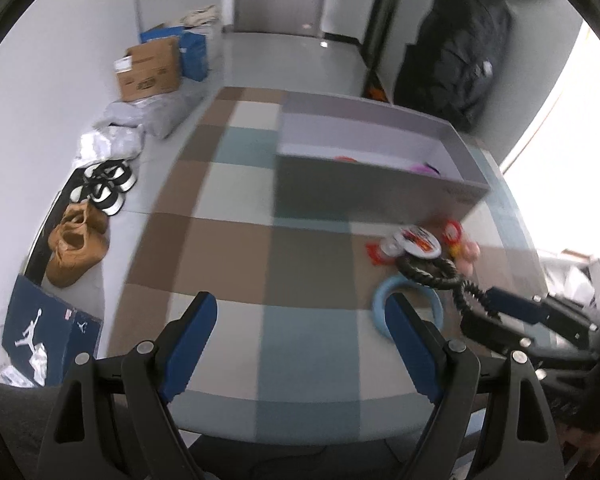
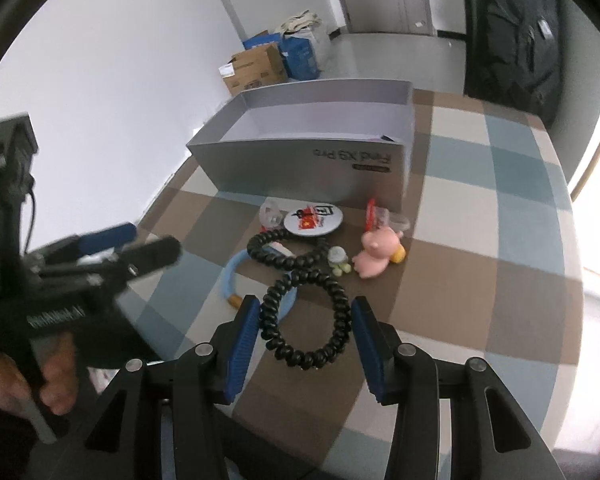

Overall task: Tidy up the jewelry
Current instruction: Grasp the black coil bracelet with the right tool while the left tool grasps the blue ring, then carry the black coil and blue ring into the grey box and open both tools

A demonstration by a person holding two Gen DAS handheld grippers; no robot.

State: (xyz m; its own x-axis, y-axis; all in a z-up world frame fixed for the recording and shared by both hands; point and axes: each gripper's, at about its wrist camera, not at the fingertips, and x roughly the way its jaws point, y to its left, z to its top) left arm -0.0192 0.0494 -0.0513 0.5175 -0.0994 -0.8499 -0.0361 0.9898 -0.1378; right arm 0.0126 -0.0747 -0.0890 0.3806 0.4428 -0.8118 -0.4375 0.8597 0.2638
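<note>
Right claw [image 2: 305,330] straddling black coil band [image 2: 306,320], pads apart

Domestic room, likely a home entryway. Evidence: tan suede shoes [image 1: 78,248] and black-and-white sneakers [image 1: 106,186] lined along white wall, brown cardboard carton [image 1: 150,69] on grey floor, black padded coat [image 1: 456,56] hanging, checked brown-and-blue tablecloth [image 1: 228,240].

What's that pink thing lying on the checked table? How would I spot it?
Find the open grey box on the checked tablecloth. In front of its right corner, beside the round white badge, lies a small pink pig figure. It is the only soft pink, animal-shaped piece; its neighbours are a black spiral coil and a blue ring.
</note>
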